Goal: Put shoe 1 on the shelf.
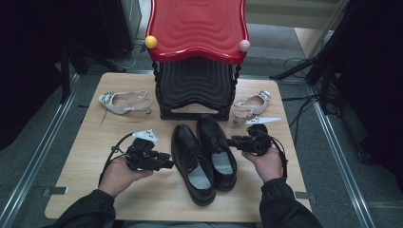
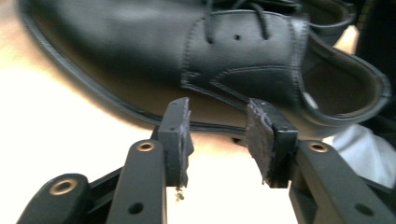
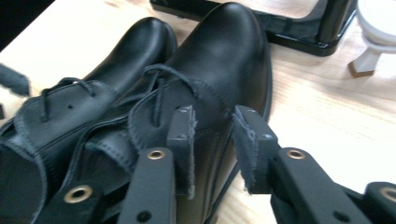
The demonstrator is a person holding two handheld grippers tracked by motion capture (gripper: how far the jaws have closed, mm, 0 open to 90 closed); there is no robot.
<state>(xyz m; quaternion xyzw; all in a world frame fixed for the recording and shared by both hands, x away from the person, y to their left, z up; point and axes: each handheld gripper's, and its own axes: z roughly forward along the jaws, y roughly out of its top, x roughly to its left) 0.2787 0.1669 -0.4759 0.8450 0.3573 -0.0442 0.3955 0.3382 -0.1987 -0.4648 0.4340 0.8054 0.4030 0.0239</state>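
High view: each hand-held gripper (image 1: pixel 167 161) (image 1: pixel 233 141) parted beside black shoes (image 1: pixel 204 154), nothing gripped.

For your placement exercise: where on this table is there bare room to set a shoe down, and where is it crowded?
Free: the table at the near left corner, and the strip between the left pale shoe and the left gripper. Crowded: the middle, where both black shoes lie between the grippers, right gripper, below the stool.

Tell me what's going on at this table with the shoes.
A person holds a hand-held gripper in each hand, on either side of a pair of black leather lace-up shoes on the wooden table. The left hand-held gripper and the right hand-held gripper both stand open, gripping neither shoe. Two cream slingback heels lie beside a red-and-black shoe rack.
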